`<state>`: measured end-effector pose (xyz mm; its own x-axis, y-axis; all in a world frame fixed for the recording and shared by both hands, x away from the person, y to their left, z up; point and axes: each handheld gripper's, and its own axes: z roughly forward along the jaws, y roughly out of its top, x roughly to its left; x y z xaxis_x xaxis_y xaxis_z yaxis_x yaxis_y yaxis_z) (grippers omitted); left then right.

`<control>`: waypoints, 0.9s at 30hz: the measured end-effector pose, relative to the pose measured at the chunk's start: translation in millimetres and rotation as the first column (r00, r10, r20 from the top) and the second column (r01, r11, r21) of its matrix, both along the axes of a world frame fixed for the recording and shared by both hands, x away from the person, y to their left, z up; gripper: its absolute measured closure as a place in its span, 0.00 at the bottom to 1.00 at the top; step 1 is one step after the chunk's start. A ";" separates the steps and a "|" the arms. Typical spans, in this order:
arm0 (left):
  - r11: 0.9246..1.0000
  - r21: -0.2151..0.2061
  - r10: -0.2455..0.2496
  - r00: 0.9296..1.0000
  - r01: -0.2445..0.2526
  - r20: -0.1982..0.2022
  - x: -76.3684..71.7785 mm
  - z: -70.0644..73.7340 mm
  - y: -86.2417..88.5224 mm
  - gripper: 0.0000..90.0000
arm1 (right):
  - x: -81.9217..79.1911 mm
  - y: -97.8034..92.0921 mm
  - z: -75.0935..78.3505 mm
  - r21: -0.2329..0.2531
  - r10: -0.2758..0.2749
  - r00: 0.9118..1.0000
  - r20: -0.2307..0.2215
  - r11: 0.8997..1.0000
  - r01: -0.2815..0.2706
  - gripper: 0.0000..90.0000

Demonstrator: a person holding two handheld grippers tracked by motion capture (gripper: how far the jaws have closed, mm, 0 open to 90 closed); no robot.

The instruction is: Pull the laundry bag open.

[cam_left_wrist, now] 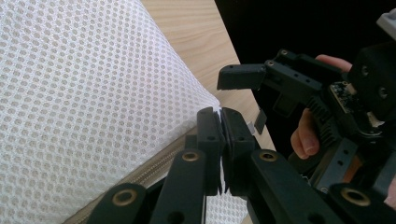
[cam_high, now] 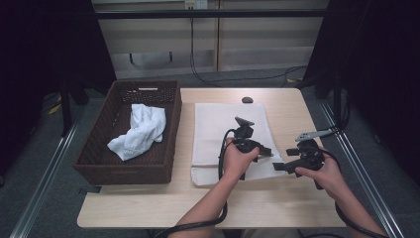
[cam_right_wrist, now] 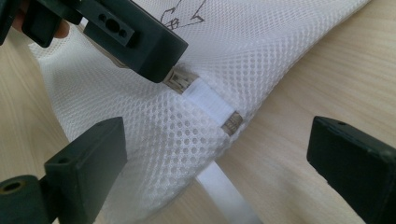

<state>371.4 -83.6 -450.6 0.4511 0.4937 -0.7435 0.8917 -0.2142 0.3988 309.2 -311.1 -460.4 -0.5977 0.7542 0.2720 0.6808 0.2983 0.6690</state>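
Note:
A white mesh laundry bag (cam_high: 225, 134) lies flat on the table's middle. Its zipper (cam_left_wrist: 140, 175) runs along the near edge. My left gripper (cam_high: 266, 151) is shut, pinching the bag's near right corner (cam_left_wrist: 219, 113) at the zipper's end. In the right gripper view, the left gripper (cam_right_wrist: 140, 42) reaches in from the upper left onto the zipper end beside a white fabric tab (cam_right_wrist: 208, 100). My right gripper (cam_right_wrist: 219, 154) is open, with its jaws on either side of that corner and touching nothing. It sits just right of the bag (cam_high: 281, 166), pointing left.
A dark wicker basket (cam_high: 163, 163) stands on the table's left side with a crumpled white cloth (cam_high: 141, 130) inside. A small dark object (cam_high: 247, 100) rests at the far edge. A white strap (cam_right_wrist: 229, 191) trails from the bag's corner. Bare wood shows along the front.

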 end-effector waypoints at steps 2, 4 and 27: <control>1.000 0.001 -0.002 1.000 0.002 -0.001 0.2 0.1 0.1 0.97 | -0.2 0.1 -1.0 0.022 -0.015 1.000 -0.022 1.000 0.015 0.07; 1.000 -0.005 0.001 1.000 -0.001 -0.007 0.0 0.3 -0.6 0.97 | -0.4 0.0 -1.4 0.037 -0.025 0.999 -0.033 0.999 0.027 0.10; 1.000 -0.013 -0.011 1.000 0.011 -0.015 1.2 0.4 -2.5 0.97 | 0.4 0.7 -3.9 0.099 -0.046 0.993 -0.105 0.994 0.056 0.32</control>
<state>372.7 -86.1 -450.2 0.4453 0.4789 -0.7565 0.8951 -0.2191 0.3882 309.6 -310.4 -464.2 -0.5241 0.7483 0.4066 0.7601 0.1957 0.6197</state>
